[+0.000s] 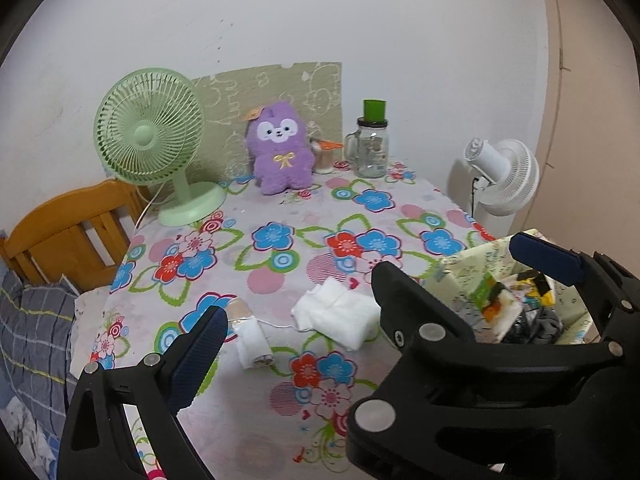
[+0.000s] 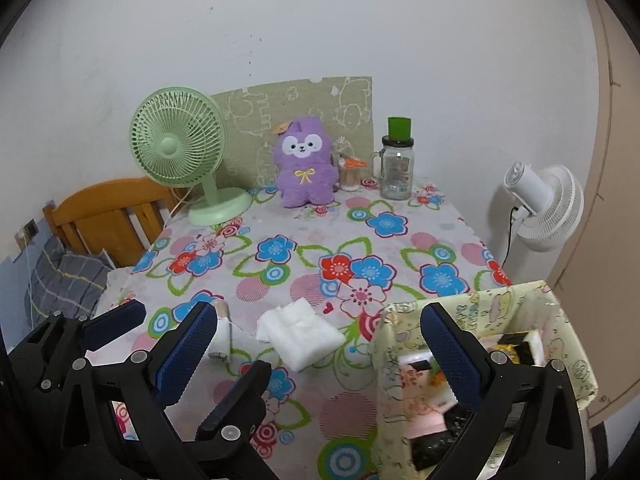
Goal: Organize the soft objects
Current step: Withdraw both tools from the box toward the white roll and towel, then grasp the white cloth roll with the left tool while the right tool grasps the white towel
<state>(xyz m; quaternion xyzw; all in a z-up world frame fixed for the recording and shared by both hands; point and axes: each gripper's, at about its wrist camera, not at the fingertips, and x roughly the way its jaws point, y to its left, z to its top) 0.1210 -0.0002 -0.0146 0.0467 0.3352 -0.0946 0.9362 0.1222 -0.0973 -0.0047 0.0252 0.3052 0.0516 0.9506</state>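
A folded white cloth (image 1: 340,318) (image 2: 298,332) lies on the flowered tablecloth (image 1: 280,272). Left of it lies a white bandage roll (image 1: 254,340) (image 2: 222,340), joined to it by a thin thread. A purple plush bunny (image 1: 280,148) (image 2: 306,162) sits upright at the table's back. A pale patterned fabric box (image 1: 468,264) (image 2: 386,360) holding packets stands at the front right. My left gripper (image 1: 316,320) is open just short of the cloth and roll. My right gripper (image 2: 318,320) is open too, its right finger over the box. The two grippers overlap, and neither holds anything.
A green desk fan (image 1: 150,140) stands back left, with a glass jar with a green lid (image 1: 372,148) and a small orange-lidded pot (image 1: 326,156) back right. A white fan (image 1: 504,176) stands beyond the table's right edge. A wooden frame (image 1: 68,232) and plaid bedding (image 1: 32,328) lie left.
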